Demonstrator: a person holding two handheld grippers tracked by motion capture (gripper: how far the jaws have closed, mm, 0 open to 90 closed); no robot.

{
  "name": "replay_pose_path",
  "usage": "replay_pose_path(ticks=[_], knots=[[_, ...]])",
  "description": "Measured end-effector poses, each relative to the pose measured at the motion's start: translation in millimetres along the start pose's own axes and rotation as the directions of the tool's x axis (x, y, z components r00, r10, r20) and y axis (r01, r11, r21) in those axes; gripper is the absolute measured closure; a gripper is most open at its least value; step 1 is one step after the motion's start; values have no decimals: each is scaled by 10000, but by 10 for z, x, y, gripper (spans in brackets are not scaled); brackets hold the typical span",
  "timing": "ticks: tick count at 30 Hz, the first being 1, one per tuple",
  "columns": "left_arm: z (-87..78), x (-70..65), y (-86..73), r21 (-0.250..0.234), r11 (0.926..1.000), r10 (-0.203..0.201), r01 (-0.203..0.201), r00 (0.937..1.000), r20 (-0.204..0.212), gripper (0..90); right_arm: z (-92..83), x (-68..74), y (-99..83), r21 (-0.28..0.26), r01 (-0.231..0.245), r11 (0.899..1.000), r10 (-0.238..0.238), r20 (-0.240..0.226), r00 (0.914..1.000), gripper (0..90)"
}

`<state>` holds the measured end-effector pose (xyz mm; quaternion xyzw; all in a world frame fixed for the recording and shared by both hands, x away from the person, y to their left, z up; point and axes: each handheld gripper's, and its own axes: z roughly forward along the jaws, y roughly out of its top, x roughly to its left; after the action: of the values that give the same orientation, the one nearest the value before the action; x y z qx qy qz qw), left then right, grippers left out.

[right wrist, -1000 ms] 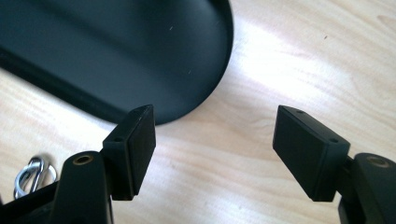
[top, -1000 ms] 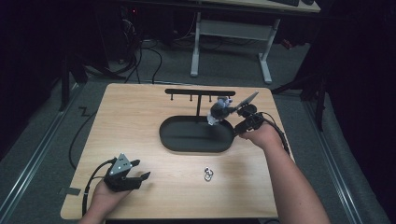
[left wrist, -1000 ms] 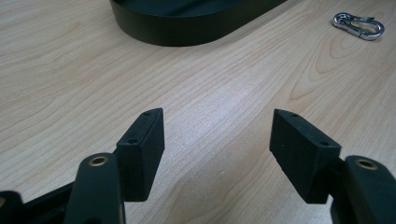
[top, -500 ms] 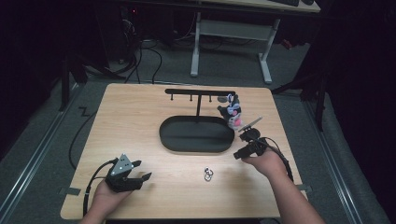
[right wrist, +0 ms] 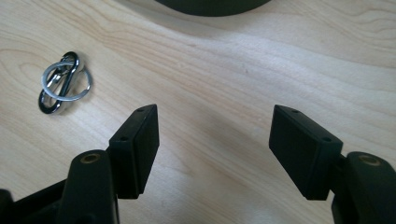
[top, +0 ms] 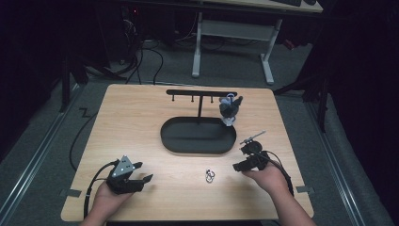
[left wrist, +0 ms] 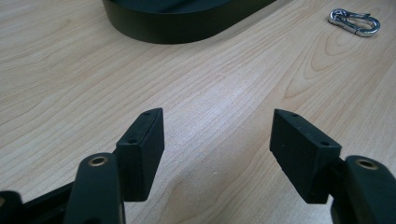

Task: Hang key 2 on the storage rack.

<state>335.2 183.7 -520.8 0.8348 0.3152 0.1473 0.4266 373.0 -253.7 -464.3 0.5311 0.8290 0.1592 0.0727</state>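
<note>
My right gripper has dropped back from the tray toward the carabiner — jaws spread, empty; my left gripper unchanged — also spread

Pale wood-grain table, shiny metal carabiner, matt black tray.

The high view looks forward and down from above the person's side of the counter, far enough to take in its whole top with the black oval tray near the middle. The left gripper view rides low and close over the wood, facing the tray's near wall, with the metal clip off to the tray's right. The right gripper view, equally low, faces the tray's edge too, and shares that clip.
</note>
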Motion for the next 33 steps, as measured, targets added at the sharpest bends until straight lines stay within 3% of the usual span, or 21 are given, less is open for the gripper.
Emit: replay_pose_path(ticks=[7,12,20,23,27,29,31,33], knots=[[7,-3,-4,52,10000,7,-7,10000,-11,359,60,115,-166,-460,159,9988,-169,-203,9997,362],[11,-4,-7,28,10000,5,-5,10000,0,359,82,223,-292,-1180,285,9926,-327,-331,9989,386],[23,-10,-5,79,10000,35,-36,10000,53,359,185,342,-477,-2565,-104,9665,-96,-766,9970,393],[24,-17,-5,127,9999,48,-48,10000,61,359,233,443,-528,-2964,75,9550,-300,-713,9970,406],[18,-23,-6,70,10000,32,-32,10000,73,359,291,568,-611,-3826,259,9236,-563,-686,9961,451],[24,-23,-2,93,9999,36,-36,9999,94,360,294,623,-623,-3847,265,9227,-750,-1118,9909,451],[36,-28,0,127,9999,84,-85,9999,78,359,291,674,-603,-3929,640,9173,-1102,-961,9893,466],[37,-34,3,138,9998,106,-107,9999,70,359,314,691,-574,-3920,629,9178,-1173,-1164,9862,474]])
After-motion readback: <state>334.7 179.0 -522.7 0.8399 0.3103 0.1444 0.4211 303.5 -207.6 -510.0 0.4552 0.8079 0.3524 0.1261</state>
